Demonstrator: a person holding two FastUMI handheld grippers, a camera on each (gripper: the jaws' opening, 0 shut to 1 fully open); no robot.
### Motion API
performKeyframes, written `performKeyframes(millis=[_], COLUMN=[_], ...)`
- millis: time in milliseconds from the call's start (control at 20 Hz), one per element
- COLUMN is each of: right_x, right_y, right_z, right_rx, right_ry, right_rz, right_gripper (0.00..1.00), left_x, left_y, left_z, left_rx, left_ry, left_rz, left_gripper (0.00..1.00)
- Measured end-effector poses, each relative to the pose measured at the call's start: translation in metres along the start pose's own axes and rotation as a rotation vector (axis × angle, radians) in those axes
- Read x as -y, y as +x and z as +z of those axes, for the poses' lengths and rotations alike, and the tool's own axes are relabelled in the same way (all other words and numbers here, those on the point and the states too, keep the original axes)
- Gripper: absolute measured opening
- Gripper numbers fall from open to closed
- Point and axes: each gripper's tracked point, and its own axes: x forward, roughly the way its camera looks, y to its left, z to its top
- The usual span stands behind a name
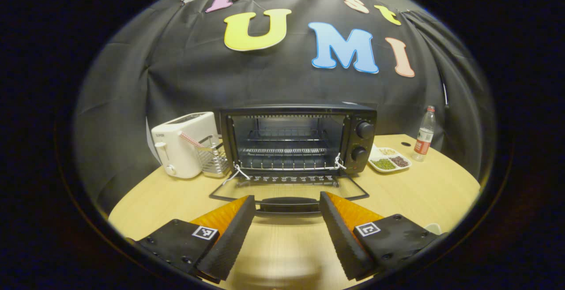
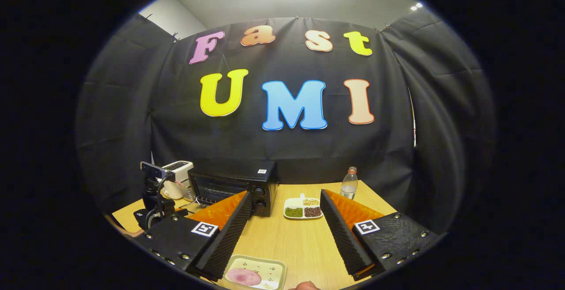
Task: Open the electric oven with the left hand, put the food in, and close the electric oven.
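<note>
While the oven door (image 1: 289,193) lies flat and open on the desk (image 1: 419,188), the left tongs (image 1: 287,219) sit spread wide right at its handle (image 1: 288,204), one finger either side of the bar and pressing on nothing that I can see. So the opening looks done, and the move to come, I'd say, belongs to the food. In the right gripper view, the plate (image 2: 256,273) lies just below and between the right tongs (image 2: 286,228), close in at the near edge of the desk, a pale rectangular tray with small dark marks on it and a pink round slice (image 2: 243,276) resting toward its left. Its long axis runs across that view, side to side. These tongs are wide apart too, holding nothing, and clearly the nearer pair to the plate.

From there the electric oven (image 2: 236,188) stands ahead and off to the left, well apart from the plate, so the carry would swing leftward toward the open mouth. In the left gripper view, the oven cavity (image 1: 287,144) shows its wire rack bare, ready to take the plate. The left gripper (image 2: 154,201) is visible in the right gripper view, parked in front of the oven
</note>
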Motion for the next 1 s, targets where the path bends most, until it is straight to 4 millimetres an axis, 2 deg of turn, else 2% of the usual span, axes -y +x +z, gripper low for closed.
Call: performKeyframes(millis=[50, 200, 250, 350, 500, 600, 850, 1000], right_x=[-0.001, -0.001, -0.001, 0.001, 0.003, -0.002, -0.015, -0.02], right_y=[0.001, 0.002, 0.003, 0.005, 0.007, 0.007, -0.001, -0.002], right_z=[-0.006, -0.018, -0.021, -0.03, -0.05, -0.067, -0.118, -0.138], right_rx=[-0.017, -0.063, -0.072, -0.103, -0.192, -0.278, -0.538, -0.665], right_ry=[0.008, 0.045, 0.059, 0.084, 0.142, 0.211, 0.334, 0.366], right_rz=[0.013, 0.038, 0.045, 0.055, 0.073, 0.103, 0.185, 0.233], right_gripper=[0.97, 0.97, 0.97, 0.97, 0.97, 0.98, 0.98, 0.99], left_x=[-0.002, -0.006, -0.007, -0.011, -0.013, -0.014, -0.012, -0.007], left_y=[-0.01, -0.043, -0.054, -0.078, -0.112, -0.134, -0.179, -0.191], left_z=[0.01, 0.044, 0.057, 0.084, 0.112, 0.126, 0.154, 0.155], left_rx=[0.022, 0.088, 0.115, 0.168, 0.228, 0.256, 0.327, 0.324], left_ry=[-0.002, -0.009, -0.008, 0.005, 0.018, 0.014, 0.002, 0.007], left_rz=[0.004, 0.011, 0.013, 0.027, 0.04, 0.054, 0.064, 0.052], left_gripper=[0.98, 1.0, 0.97, 1.0, 0.97, 1.0, 1.0, 1.0])
